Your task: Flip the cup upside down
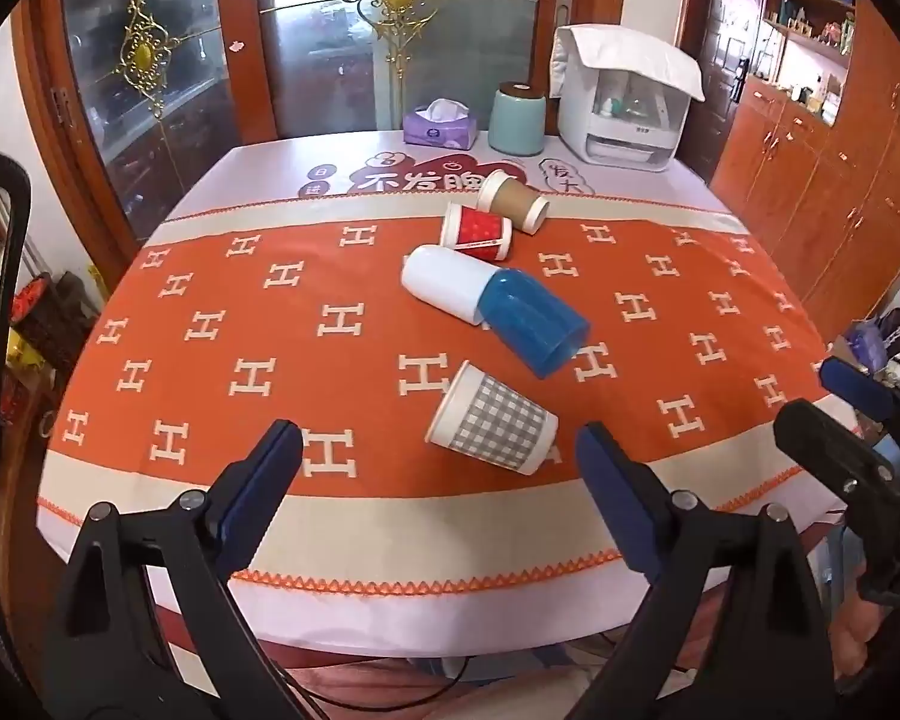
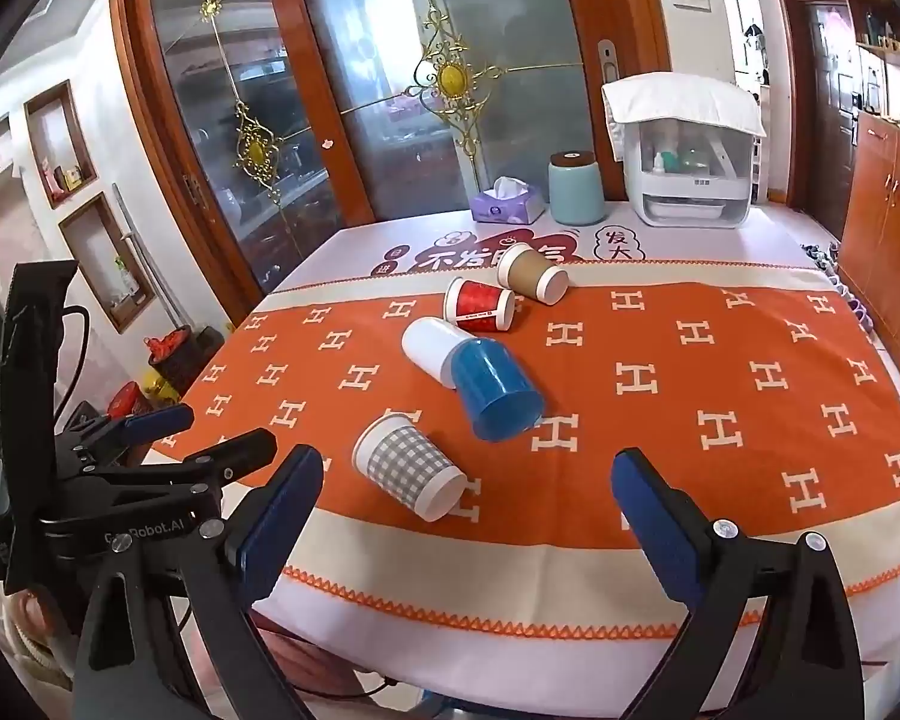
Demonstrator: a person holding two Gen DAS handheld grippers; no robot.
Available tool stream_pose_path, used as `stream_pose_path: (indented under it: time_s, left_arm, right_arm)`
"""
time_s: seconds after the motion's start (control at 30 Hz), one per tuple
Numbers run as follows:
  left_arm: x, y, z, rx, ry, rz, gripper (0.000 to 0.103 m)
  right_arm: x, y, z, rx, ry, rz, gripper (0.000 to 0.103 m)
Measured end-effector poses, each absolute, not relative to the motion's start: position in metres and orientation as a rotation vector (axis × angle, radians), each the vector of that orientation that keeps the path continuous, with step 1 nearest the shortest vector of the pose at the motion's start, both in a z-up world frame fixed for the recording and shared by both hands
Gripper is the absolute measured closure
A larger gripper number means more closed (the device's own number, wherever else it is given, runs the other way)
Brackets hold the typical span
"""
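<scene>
— Where are my grippers?

— I hold the left gripper (image 1: 438, 450) and right gripper (image 2: 468, 480) low at the desk's (image 1: 390, 540) near edge, level, jaws spread wide, holding nothing.

— The cups?

— The grey-checked paper cup (image 1: 492, 423) lies on its side just ahead; the blue plastic cup (image 1: 534, 324) lies beyond it, touching the white plastic cup (image 1: 444, 288).
</scene>
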State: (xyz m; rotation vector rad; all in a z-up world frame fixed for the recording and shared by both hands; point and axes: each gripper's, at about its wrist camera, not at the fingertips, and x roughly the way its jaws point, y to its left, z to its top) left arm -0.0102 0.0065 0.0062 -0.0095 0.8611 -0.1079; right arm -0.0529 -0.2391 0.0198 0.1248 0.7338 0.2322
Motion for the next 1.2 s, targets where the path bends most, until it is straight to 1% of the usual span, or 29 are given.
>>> stream_pose_path:
  time_s: [0.07, 0.13, 0.2, 0.53, 1.2]
  left_arm:
    - [-0.013, 0.009, 0.009, -0.028, 0.853, -0.13, 0.013]
    - [-0.015, 0.009, 0.012, -0.037, 0.845, -0.14, 0.018]
    - [-0.019, 0.008, 0.014, -0.045, 0.838, -0.152, 0.019]
    - [-0.031, 0.007, 0.015, -0.041, 0.849, -0.151, 0.019]
    - [-0.041, 0.001, 0.02, -0.016, 0.81, -0.121, 0.019]
  right_arm:
    - [-0.053, -0.239, 0.019, 0.124, 0.734, 0.231, 0.005]
    - [-0.056, -0.238, 0.021, 0.121, 0.728, 0.229, 0.005]
    - [-0.059, -0.237, 0.022, 0.118, 0.723, 0.229, 0.005]
    - [-0.072, -0.238, 0.028, 0.117, 0.71, 0.225, 0.005]
    - [-0.088, -0.239, 0.028, 0.116, 0.708, 0.218, 0.005]
